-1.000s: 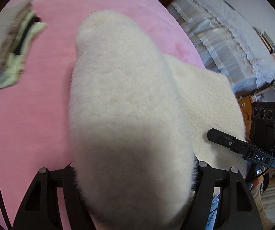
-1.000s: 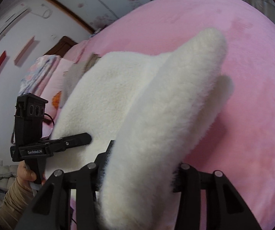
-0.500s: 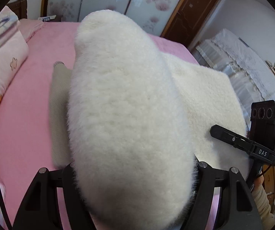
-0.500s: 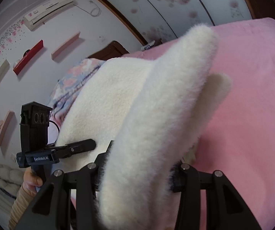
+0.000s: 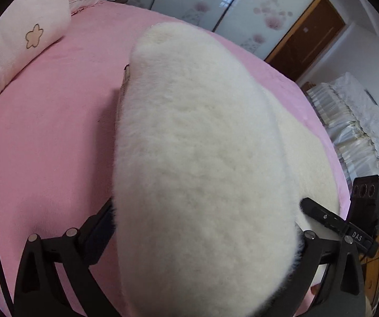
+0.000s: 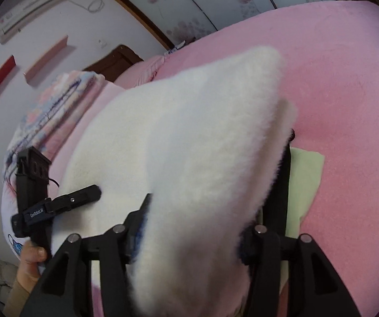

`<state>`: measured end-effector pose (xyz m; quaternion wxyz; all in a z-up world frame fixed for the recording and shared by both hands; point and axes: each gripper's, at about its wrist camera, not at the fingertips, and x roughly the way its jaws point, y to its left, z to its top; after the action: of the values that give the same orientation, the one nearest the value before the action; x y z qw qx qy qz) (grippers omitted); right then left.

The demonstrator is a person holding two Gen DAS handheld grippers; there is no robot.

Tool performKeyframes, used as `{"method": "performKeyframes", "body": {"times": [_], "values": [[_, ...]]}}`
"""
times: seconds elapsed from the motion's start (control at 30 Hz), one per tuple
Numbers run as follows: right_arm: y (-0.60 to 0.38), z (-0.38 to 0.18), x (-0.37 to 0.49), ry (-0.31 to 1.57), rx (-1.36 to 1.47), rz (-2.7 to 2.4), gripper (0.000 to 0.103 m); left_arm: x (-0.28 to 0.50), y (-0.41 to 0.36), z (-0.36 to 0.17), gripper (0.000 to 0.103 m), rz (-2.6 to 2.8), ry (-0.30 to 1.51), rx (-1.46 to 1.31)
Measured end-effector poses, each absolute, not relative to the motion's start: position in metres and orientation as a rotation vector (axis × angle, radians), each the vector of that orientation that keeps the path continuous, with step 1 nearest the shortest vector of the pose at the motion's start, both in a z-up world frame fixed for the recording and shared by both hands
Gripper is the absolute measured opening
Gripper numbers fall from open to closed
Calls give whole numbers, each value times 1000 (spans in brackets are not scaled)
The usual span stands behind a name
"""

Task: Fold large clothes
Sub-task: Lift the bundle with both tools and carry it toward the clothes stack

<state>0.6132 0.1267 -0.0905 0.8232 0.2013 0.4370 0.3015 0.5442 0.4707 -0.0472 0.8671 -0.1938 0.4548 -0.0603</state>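
A thick cream fleece garment (image 5: 200, 163) is held up over the pink bed (image 5: 47, 142). My left gripper (image 5: 205, 227) is shut on a bulging fold of it; the fleece hides the fingertips. My right gripper (image 6: 197, 211) is shut on another fold of the same garment (image 6: 189, 142). The cloth stretches between both grippers. The right gripper (image 5: 342, 224) shows at the lower right of the left wrist view, and the left gripper (image 6: 57, 203) at the lower left of the right wrist view.
A pink pillow with flower print (image 5: 23, 39) lies at the bed's left. A pale green cloth (image 6: 303, 182) lies on the bed under the right gripper. A white ruffled bedcover (image 5: 358, 132) is off to the right. A patterned quilt (image 6: 55, 105) lies near the headboard.
Both grippers have swung with the fleece, so the views now show the pillow, wardrobe doors and green cloth. The grip on the fleece is unchanged.
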Motion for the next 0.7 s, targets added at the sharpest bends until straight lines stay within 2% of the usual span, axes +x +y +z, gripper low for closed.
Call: {"method": "performKeyframes", "body": {"times": [0.03,0.07,0.1,0.13,0.33,0.5,0.7], "values": [[130,-89,616,927,401,645,59,546,472,-46,103,-133,949,-402],[132,-85,615,926,357,633,66,547,472,-45,103,-135,946,-400],[133,-80,611,935,313,592,84,547,471,-42,103,-130,941,-392],[133,-75,610,954,272,534,89,547,469,-39,103,-121,935,-379],[112,-37,584,943,220,461,91,522,435,-8,103,50,925,-261],[83,1,548,883,248,396,91,478,418,40,103,115,823,-261],[70,38,503,956,238,404,91,432,380,91,103,202,849,-206]]}}
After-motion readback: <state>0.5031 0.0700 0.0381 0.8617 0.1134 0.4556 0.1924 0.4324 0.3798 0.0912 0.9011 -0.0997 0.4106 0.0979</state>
